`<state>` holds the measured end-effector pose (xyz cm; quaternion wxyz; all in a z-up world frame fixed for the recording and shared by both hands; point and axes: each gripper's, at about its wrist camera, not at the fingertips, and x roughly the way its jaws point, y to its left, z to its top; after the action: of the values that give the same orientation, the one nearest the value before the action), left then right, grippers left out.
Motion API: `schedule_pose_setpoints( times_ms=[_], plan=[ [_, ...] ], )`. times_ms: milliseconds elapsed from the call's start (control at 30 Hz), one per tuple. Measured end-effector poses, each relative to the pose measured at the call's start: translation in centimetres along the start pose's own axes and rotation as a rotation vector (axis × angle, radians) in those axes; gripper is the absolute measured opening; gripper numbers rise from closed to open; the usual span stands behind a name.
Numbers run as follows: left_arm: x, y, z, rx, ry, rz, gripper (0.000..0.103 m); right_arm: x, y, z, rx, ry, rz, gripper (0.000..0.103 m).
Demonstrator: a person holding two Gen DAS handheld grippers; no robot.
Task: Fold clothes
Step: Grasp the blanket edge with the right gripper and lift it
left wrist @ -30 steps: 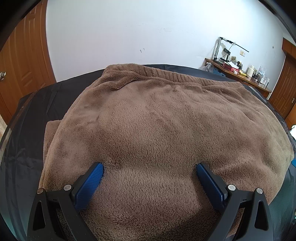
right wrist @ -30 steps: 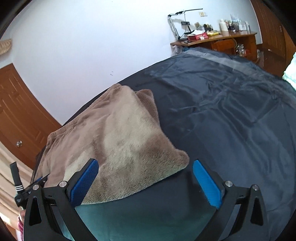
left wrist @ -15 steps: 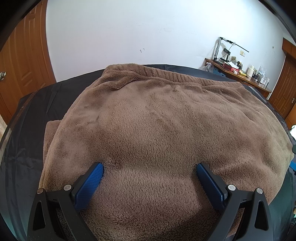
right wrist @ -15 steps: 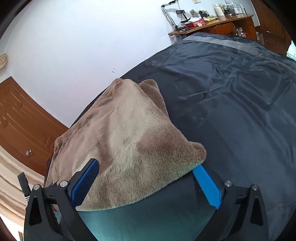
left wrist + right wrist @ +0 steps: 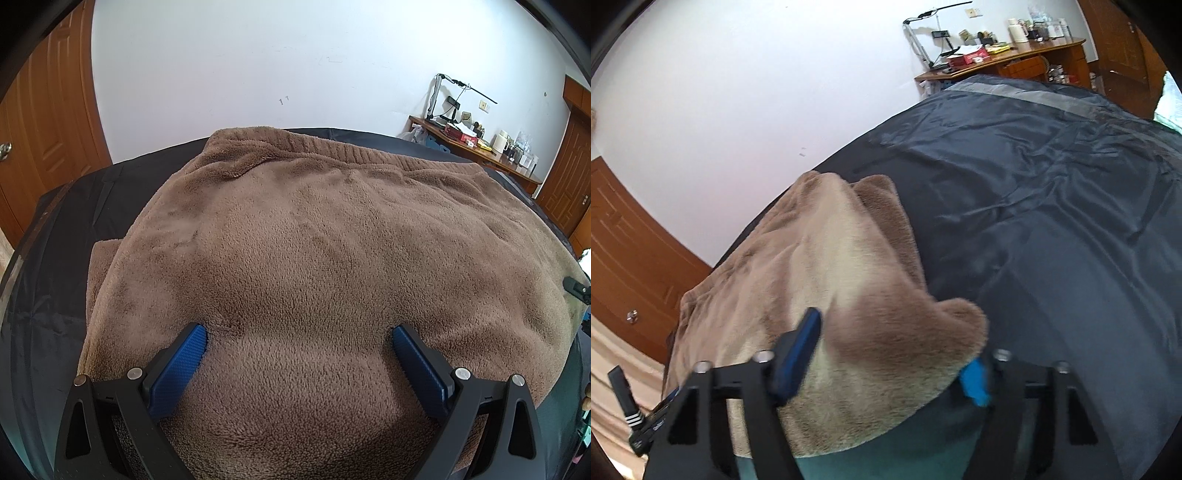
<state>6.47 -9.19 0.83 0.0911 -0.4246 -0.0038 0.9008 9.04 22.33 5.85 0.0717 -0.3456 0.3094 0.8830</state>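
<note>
Fingers of the right gripper (image 5: 892,350) were closing around the fleece garment (image 5: 820,295) corner, left gripper (image 5: 299,365) spread apart on it; thick pile risked slipping free.

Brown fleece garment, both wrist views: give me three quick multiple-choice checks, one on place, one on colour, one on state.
1. Where does the brown fleece garment lie?
A. on the dark bed cover
B. on the wooden desk
C. on the floor

2. What colour are the gripper pads?
A. red
B. blue
C. white

3. What is between the right gripper's jaws?
A. nothing
B. a corner of the garment
C. a book

Key:
1 A: dark bed cover shows all round the fleece.
2 B: blue pads flank the cloth.
3 B: the right gripper is closing its jaws around the garment's near corner; the left gripper is open, pressed into the fleece.
</note>
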Motion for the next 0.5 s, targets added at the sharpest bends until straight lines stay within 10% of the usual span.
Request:
schedule_pose_setpoints(
  times_ms=[500],
  plan=[
    [0.0, 0.0, 0.0, 0.000, 0.000, 0.000, 0.102, 1.0, 0.6, 0.4, -0.021, 0.001, -0.020, 0.056]
  ],
)
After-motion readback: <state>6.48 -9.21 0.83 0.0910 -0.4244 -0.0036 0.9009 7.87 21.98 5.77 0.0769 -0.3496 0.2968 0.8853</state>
